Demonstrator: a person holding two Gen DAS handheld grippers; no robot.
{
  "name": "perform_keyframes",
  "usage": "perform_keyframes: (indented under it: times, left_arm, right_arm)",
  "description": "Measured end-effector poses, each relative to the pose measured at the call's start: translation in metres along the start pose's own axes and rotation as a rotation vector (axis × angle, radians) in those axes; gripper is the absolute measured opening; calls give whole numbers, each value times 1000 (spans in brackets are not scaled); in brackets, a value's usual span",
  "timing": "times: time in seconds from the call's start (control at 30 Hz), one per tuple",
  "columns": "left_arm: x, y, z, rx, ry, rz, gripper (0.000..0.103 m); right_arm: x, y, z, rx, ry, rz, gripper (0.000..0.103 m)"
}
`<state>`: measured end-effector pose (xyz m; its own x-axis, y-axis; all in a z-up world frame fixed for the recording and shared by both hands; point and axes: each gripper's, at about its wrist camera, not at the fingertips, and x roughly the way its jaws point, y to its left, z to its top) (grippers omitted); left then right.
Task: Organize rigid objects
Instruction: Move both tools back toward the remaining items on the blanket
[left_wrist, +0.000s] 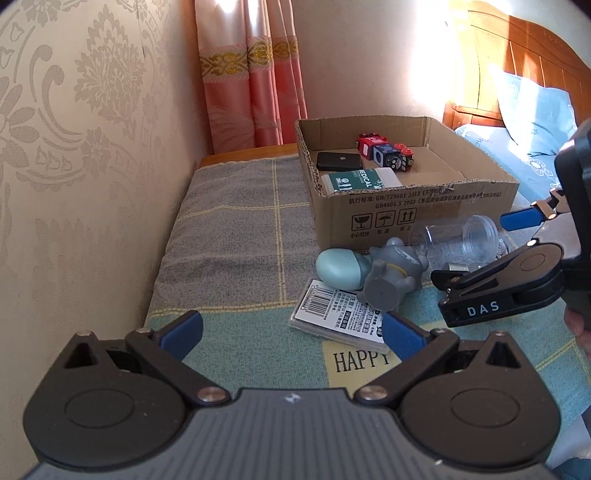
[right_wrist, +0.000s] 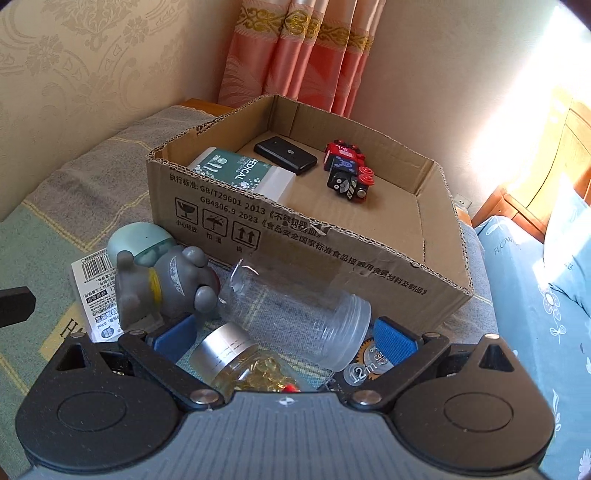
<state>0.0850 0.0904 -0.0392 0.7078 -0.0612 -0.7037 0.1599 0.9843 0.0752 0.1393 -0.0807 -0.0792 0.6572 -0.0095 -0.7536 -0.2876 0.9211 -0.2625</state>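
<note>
A cardboard box (left_wrist: 424, 210) (right_wrist: 332, 254) on the cloth holds a red toy train (right_wrist: 347, 171), a black case (right_wrist: 286, 155) and a green medical pack (right_wrist: 236, 171). In front of it lie a grey figurine (left_wrist: 391, 273) (right_wrist: 162, 284), a white barcode packet (left_wrist: 340, 317), a clear empty jar (left_wrist: 458, 240) (right_wrist: 295, 314) and a silver-capped bottle of yellow capsules (right_wrist: 236, 356). My left gripper (left_wrist: 291, 332) is open and empty, near the packet. My right gripper (right_wrist: 284, 338) is open, its fingers on either side of the jar and bottle; it also shows in the left wrist view (left_wrist: 480, 251).
A checked grey and green cloth (left_wrist: 236, 236) covers the surface against the patterned wall on the left. A pink curtain (left_wrist: 251, 85) hangs behind. A bed with blue bedding (right_wrist: 535, 295) and wooden headboard lies to the right. A small round tape-like item (right_wrist: 365, 365) sits under the right finger.
</note>
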Motion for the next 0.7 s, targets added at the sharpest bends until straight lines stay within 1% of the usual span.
perform_keyframes:
  times: [0.1,0.27,0.6,0.7]
  left_arm:
    - [1,-1,0,8,1,-3,102]
    - [6,-4,0,13,9,-27,102]
    - [27,-16,-4,67,62,-83,102]
    - [38,-17,-8,72,89,-116,102]
  right_arm:
    - [-3,-8,-5,15,16,3,103]
    - [-13,-20,-24,-4,38,7,103]
    - [-25,-47,-63,44,74,28,103]
    - [-22,-52,-72,52,92,50,103]
